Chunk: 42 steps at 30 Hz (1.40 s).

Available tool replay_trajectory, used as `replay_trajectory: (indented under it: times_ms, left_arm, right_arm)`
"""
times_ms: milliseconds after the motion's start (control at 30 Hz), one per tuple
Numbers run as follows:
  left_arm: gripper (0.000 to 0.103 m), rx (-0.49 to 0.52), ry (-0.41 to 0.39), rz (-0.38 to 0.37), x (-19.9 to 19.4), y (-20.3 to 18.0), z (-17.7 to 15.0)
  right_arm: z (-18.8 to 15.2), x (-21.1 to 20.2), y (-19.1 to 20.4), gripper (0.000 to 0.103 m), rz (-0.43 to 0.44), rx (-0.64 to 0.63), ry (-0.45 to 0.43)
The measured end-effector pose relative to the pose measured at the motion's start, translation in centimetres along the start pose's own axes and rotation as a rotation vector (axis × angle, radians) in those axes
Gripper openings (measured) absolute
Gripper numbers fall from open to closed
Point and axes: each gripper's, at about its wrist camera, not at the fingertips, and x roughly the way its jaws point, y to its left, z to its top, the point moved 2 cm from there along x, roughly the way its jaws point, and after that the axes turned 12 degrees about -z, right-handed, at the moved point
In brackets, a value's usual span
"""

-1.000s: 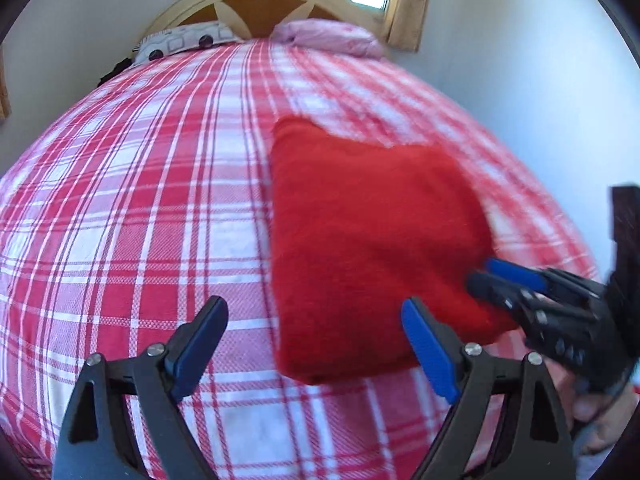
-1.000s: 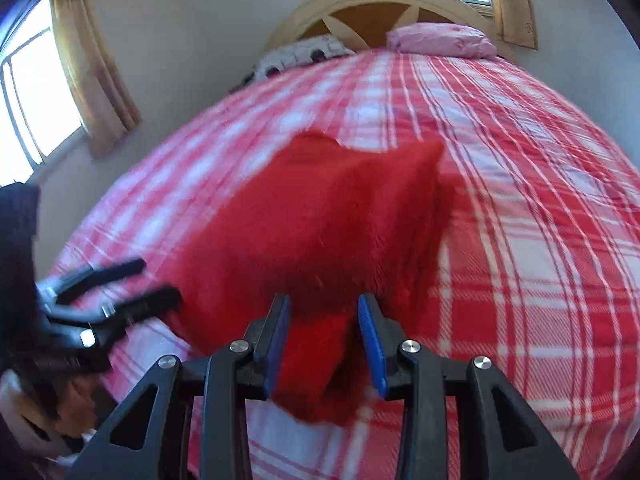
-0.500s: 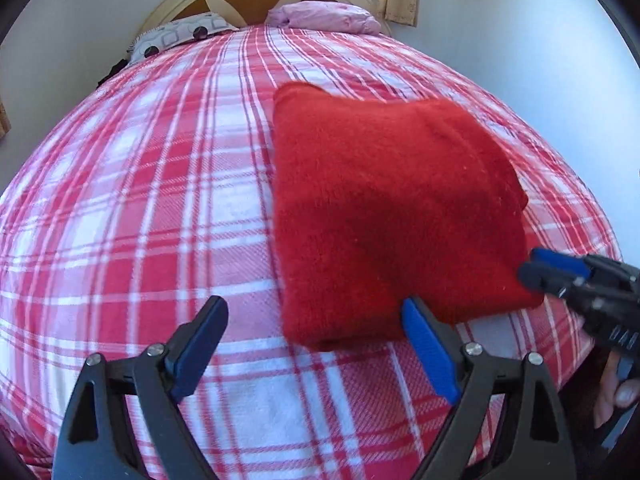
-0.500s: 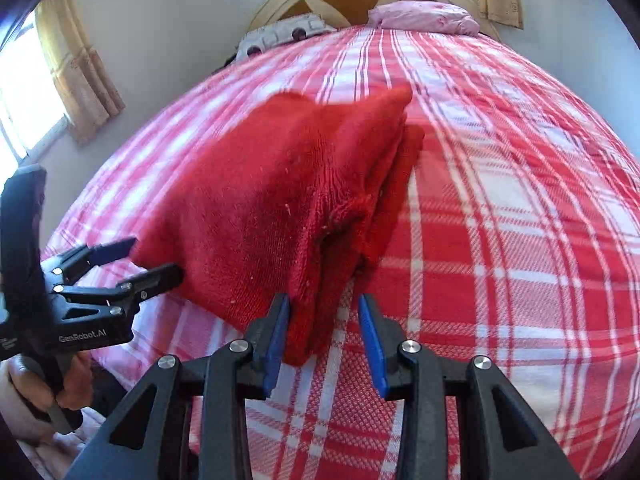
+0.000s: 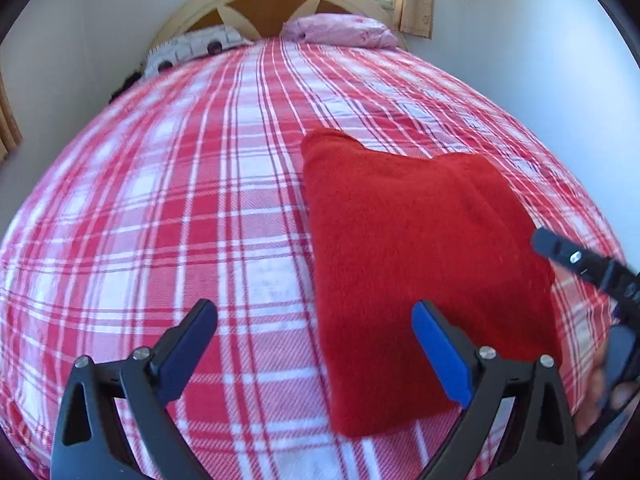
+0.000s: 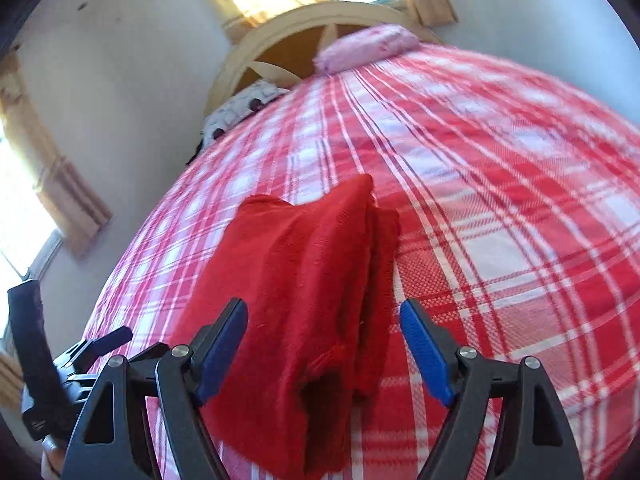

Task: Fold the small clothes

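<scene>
The red garment (image 5: 420, 264) has been released: half a second ago its near edge was pinched by the right gripper (image 6: 324, 344), whose fingers are now spread wide with nothing between the blue pads (image 6: 426, 354). The cloth is left lying as a thick folded rectangle on the plaid bedspread (image 5: 180, 208), toward the bed's right side, its stacked layers seen edge-on in the right wrist view. The fold is judged essentially finished. The left gripper (image 5: 316, 346) is held low over the near edge of the bed, its fingers equally wide apart and empty, aimed toward the headboard (image 5: 276, 4); the right one is tilted and pointed along the garment's open edge.
</scene>
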Motion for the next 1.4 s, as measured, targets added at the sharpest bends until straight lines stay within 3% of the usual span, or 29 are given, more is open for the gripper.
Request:
replay_trajectory:
  times_ms: [167, 367, 567, 800, 1100, 1167, 1267, 1300, 1400]
  left_arm:
    - [0.1, -0.013, 0.034, -0.013, 2.6, -0.3, 1.3]
    - [0.102, -0.016, 0.051, -0.041, 4.2, 0.0, 2.4]
    - [0.103, -0.148, 0.072, -0.134, 5.4, 1.7, 2.8]
    - [0.103, -0.298, 0.123, -0.232, 7.3, 2.9, 1.9]
    - [0.103, -0.252, 0.114, -0.22, 7.2, 1.9, 1.7]
    - [0.098, -0.231, 0.11, -0.229, 7.3, 1.5, 1.7]
    - [0.081, -0.185, 0.1, -0.244, 7.0, 0.7, 1.8]
    - [0.073, -0.164, 0.097, -0.248, 6.9, 0.2, 1.8]
    - [0.069, -0.129, 0.087, -0.229, 6.8, -0.3, 2.0]
  right_arm:
    - [0.0, 3.0, -0.9, 0.079, -0.067, 0.064, 0.029]
    - [-0.5, 4.0, -1.8, 0.079, -0.001, 0.121, 0.043]
    - [-0.6, 3.6, -3.0, 0.079, 0.071, 0.19, 0.054]
    - [-1.2, 3.7, -1.4, 0.079, 0.069, 0.155, 0.049]
    - [-1.0, 4.8, -0.3, 0.079, 0.076, 0.092, 0.062]
    - [-1.3, 5.0, 0.0, 0.07, 0.079, 0.08, 0.064]
    - [-1.3, 5.4, 0.2, 0.06, 0.091, 0.08, 0.085]
    - [-1.3, 5.5, 0.3, 0.06, 0.094, 0.08, 0.089]
    - [-1.3, 5.6, 0.6, 0.06, 0.079, 0.068, 0.096]
